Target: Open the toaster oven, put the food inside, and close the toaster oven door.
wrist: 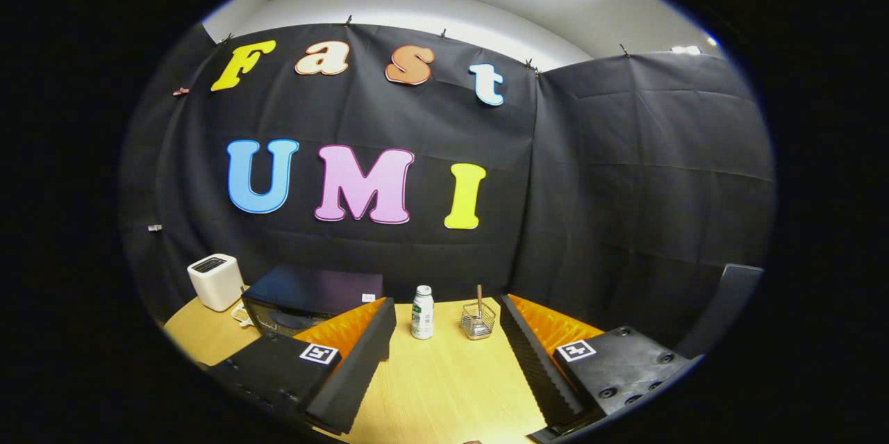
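A black toaster oven (305, 298) stands on the wooden table (444, 381), beyond my left finger (351, 367), which hides its right part. Its door looks shut. My gripper (448, 315) is open, with only bare tabletop between the two ridged fingers. The right finger (538, 367) points toward the far edge of the table. I cannot make out the food from here.
A white toaster (215, 281) stands left of the oven. A small white and green bottle (421, 312) and a little wire basket with a stick in it (478, 319) stand ahead of the fingers. A dark chair back (726, 305) rises at the right.
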